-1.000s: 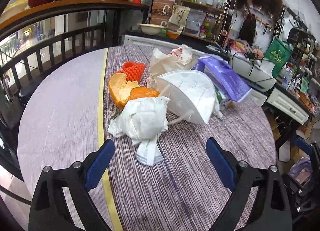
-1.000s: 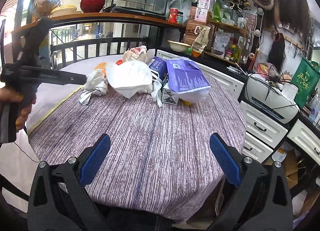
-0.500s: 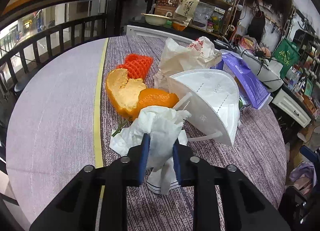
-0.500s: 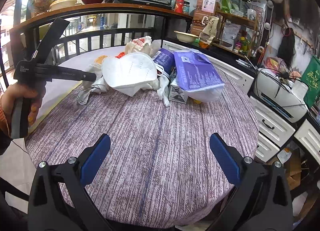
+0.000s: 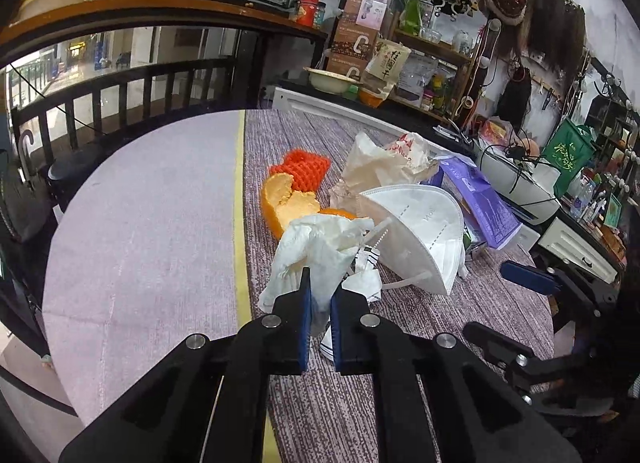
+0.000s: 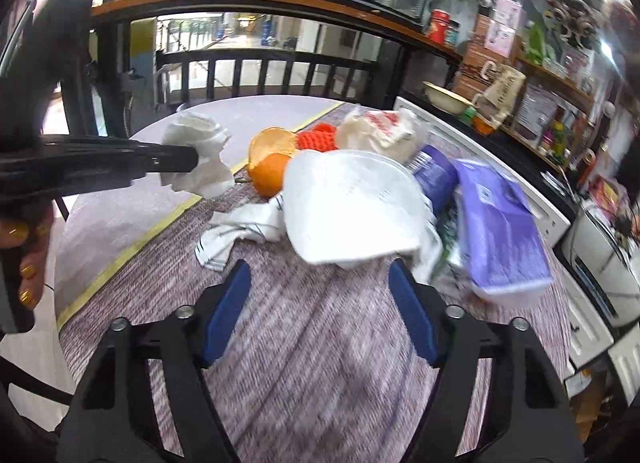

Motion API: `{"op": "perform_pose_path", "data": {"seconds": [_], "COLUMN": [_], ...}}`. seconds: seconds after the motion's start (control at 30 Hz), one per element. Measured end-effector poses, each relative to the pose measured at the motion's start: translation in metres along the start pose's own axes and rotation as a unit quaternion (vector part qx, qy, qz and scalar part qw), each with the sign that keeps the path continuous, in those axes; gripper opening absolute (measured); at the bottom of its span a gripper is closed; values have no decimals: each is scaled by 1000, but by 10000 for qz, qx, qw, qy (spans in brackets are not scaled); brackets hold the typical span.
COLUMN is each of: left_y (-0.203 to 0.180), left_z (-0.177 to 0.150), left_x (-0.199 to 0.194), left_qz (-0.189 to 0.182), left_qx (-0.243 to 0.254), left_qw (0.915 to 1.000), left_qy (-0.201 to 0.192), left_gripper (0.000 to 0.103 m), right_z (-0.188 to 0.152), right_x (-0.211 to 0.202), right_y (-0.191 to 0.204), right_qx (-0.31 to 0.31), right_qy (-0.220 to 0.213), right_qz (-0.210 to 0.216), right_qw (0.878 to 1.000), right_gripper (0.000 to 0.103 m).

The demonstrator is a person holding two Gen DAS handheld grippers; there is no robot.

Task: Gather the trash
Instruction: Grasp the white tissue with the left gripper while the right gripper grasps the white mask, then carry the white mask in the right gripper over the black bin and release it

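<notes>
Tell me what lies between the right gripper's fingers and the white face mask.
In the right wrist view, only bare striped tablecloth lies between the right gripper, whose fingers are closing on nothing, and the white face mask.

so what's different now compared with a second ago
The left gripper, open a second ago, has shut on the crumpled tissue and lifted it off the table. The right gripper has moved in toward the white face mask; its jaws are closing with nothing between them. The mask, orange peel and purple packet lie where they were.
</notes>
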State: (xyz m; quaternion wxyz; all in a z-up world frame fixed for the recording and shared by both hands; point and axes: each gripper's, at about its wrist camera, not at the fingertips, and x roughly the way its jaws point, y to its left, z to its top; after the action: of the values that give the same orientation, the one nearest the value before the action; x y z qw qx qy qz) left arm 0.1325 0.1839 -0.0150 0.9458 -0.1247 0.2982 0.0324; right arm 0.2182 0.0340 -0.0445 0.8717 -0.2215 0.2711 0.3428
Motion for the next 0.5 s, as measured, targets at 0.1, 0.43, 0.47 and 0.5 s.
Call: {"op": "perform_pose_path", "data": {"seconds": [0.1,0.43,0.47,0.5], "left_y": [-1,5,5,4], "left_z": [-4,-10,-10,-10], "left_x": [-7,-3,-3,-3], "left_qz": [-17,-126,-133,-140], "left_qx": [-34,-163,-151,-142], "left_qw": [9999,9998,9998,9998], "left_qy": [-96,-6,-5,-10], "left_gripper": [9,9,9,9], "right_z": [14,19,18,19], "right_x": [22,44,39,33], "right_y": [7,-5,-8,-10], "right_qx": [-120,-77,-37,10], "right_qy": [95,286,248,213], "right_qz": [-14,-97,-70,-32], "right_qw": [9999,9995,9997,9998], "right_gripper": [52,4,4,4]}}
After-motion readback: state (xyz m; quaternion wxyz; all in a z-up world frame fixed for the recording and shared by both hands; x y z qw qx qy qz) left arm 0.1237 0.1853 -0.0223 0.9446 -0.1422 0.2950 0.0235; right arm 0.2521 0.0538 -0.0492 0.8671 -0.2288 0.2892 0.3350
